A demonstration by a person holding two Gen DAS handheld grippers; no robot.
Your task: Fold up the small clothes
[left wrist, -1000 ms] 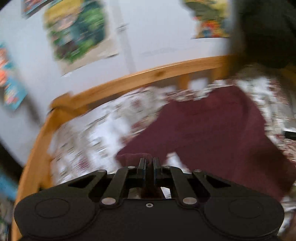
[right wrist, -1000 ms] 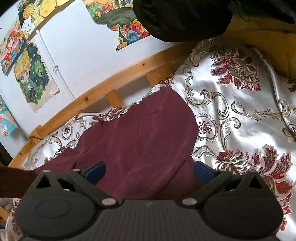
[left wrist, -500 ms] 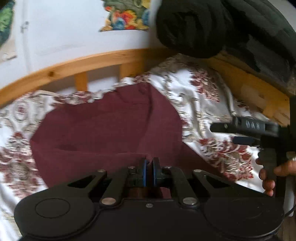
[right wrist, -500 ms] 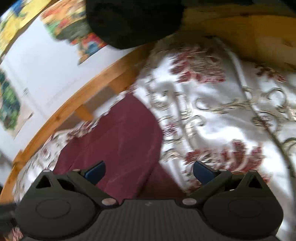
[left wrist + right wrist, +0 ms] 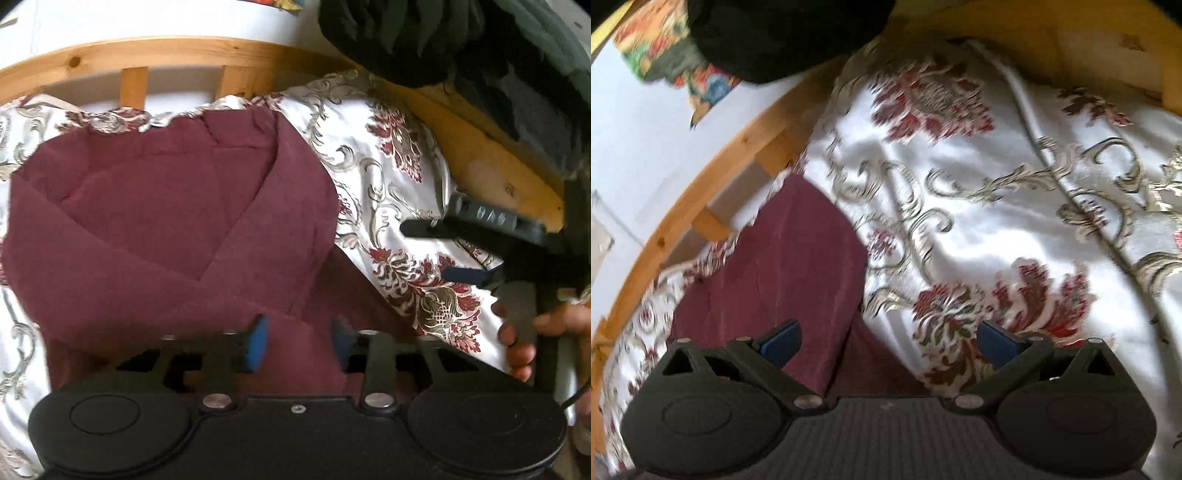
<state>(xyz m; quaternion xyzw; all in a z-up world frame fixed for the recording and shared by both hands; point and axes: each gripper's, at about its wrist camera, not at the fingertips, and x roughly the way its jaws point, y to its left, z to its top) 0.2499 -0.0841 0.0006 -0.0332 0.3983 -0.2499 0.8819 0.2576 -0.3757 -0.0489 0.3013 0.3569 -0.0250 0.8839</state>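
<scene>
Maroon soft-fabric garment (image 5: 159, 236), folded over itself in flat overlapping layers, spread on the white satin bedcover with red-and-gold floral pattern (image 5: 402, 206), just below the curved pine bed rail (image 5: 155, 55). Left gripper (image 5: 299, 341) low over the garment's near edge, jaws just opened, blue pads apart, cloth between but unpinched. Right gripper (image 5: 886, 341) at the garment's right edge, jaws wide apart, empty. Black bundle (image 5: 399, 33) beyond the rail.
</scene>
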